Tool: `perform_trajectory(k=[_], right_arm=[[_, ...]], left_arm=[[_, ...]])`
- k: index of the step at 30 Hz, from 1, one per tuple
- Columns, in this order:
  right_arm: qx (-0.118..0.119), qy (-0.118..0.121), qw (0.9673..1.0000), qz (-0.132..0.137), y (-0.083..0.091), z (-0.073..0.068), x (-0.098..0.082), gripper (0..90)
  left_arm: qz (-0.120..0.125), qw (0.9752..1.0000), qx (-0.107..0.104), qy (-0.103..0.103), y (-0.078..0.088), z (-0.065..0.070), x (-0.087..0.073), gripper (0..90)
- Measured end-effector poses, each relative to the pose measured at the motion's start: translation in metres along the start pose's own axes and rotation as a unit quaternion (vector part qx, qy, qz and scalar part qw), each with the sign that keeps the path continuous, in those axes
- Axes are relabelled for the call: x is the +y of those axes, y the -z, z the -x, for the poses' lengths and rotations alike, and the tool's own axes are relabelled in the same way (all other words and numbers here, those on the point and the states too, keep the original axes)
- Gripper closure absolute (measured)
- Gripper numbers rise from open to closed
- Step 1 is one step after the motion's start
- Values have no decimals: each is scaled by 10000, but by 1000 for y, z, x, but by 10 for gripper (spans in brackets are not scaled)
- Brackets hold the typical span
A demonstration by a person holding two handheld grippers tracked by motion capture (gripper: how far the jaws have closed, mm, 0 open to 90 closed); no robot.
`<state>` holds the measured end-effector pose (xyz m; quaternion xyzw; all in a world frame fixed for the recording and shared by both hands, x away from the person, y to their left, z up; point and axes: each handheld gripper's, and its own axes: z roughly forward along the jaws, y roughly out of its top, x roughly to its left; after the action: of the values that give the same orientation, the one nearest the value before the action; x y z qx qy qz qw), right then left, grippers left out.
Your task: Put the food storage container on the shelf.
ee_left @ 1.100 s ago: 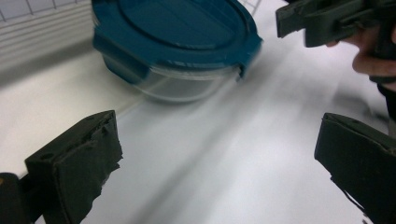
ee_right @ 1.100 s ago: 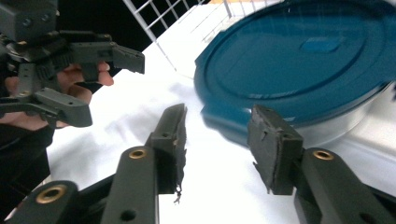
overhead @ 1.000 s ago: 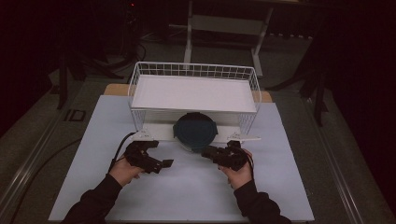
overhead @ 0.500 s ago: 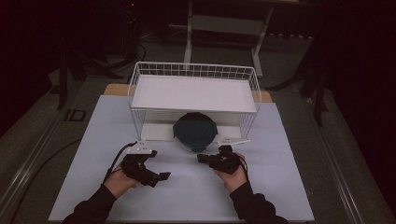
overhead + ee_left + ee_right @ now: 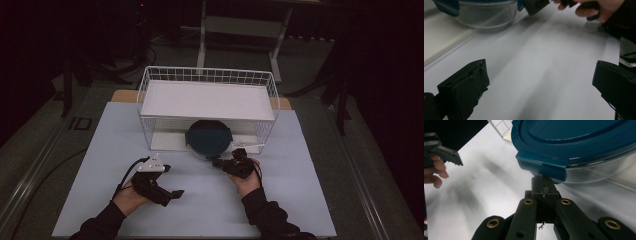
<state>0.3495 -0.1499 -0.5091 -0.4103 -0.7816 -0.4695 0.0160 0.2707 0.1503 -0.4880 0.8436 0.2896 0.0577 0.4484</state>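
High view: the round glass bowl with dark blue lid (image 5: pixel 209 138) sits under the white wire shelf rack (image 5: pixel 207 100) on the table (image 5: pixel 300 175).

Left gripper view: left gripper (image 5: pixel 541 82), jaws wide apart, empty.

Right gripper view: right gripper (image 5: pixel 543 185), jaws closed together beneath the lid's tab (image 5: pixel 541 166), apparently gripping nothing. Probable step: unlatching; next, lift the tab.

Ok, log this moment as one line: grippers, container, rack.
left gripper: open, empty, over mat | right gripper: shut, tips under lid tab | lidded glass container: at wire rack front, lid on

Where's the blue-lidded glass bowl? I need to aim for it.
In the high view the bowl sits at table centre, at the front edge of the white wire basket, just beyond the right tool.
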Motion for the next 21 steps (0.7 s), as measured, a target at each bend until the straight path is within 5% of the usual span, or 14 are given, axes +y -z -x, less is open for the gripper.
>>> perform_trajectory(k=[21], right_arm=[[-150, -240, 9993, 260, -30, 15, 31, 899]], left_arm=[[242, 9997, -71, -56, 6, 4, 0, 4]])
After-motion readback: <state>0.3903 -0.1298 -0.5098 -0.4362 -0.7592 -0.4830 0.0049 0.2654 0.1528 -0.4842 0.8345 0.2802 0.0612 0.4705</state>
